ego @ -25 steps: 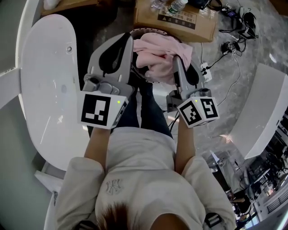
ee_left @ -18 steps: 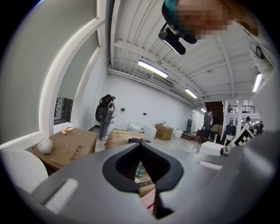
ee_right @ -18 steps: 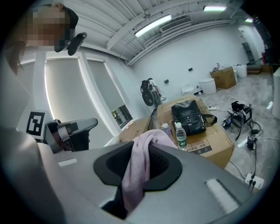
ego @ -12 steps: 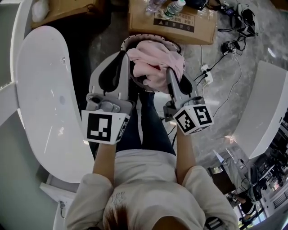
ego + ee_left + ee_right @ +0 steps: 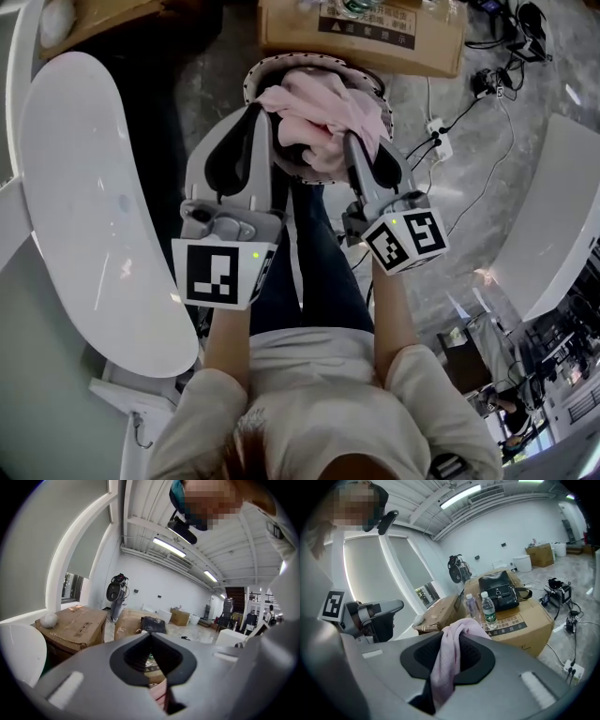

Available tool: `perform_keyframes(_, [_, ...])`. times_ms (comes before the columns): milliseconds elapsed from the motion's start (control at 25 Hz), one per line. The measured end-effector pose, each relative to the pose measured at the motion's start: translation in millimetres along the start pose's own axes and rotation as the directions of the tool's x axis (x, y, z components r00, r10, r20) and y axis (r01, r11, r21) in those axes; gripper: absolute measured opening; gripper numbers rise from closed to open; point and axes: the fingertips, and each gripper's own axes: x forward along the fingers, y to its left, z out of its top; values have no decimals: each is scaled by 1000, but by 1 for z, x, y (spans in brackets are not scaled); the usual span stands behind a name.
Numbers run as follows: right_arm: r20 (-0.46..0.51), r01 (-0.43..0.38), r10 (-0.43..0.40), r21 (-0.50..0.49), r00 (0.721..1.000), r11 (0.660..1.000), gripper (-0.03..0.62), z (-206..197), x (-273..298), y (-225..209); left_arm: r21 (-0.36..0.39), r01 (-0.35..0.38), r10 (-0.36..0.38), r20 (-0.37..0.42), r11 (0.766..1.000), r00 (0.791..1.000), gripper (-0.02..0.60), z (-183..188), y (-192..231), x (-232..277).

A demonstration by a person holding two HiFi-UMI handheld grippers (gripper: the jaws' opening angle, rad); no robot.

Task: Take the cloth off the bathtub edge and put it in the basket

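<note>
A pink cloth point(image 5: 323, 117) hangs bunched between my two grippers, right over the round basket point(image 5: 251, 86) whose studded rim shows behind it. My left gripper point(image 5: 265, 114) is shut on the cloth's left side; in the left gripper view only a pink strip point(image 5: 159, 696) shows low between the closed jaws point(image 5: 151, 637). My right gripper point(image 5: 350, 142) is shut on the right side, and a fold of cloth point(image 5: 443, 672) drapes out through its jaws point(image 5: 457, 632). The white bathtub point(image 5: 84, 206) lies at the left, its edge bare.
A cardboard box point(image 5: 361, 33) stands just beyond the basket, with bottles point(image 5: 489, 609) and a black bag point(image 5: 501, 590) on it. A power strip point(image 5: 439, 145) and cables lie on the floor at right, by a white block point(image 5: 553, 216). The person's legs point(image 5: 314, 253) are below the grippers.
Both grippers have sunk with the pink cloth still held between them. The cloth now sits lower, over the basket's opening.
</note>
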Motion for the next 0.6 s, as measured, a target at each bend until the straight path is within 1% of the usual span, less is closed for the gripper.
perform_keyframes(160, [-9, 5, -5, 5, 1000, 1000, 61, -15, 8, -12, -2, -19, 19, -17, 1000, 1000, 9, -16, 2, 7])
perform_keyframes(400, [-6, 24, -24, 24, 1000, 999, 61, -32, 18, -27, -9, -12, 12, -41, 1000, 999, 9, -42, -4, 15])
perform_keyframes(600, [-23, 39, -39, 26, 999, 999, 61, -51, 22, -37, -25, -26, 25, -50, 999, 998, 9, -58, -2, 15])
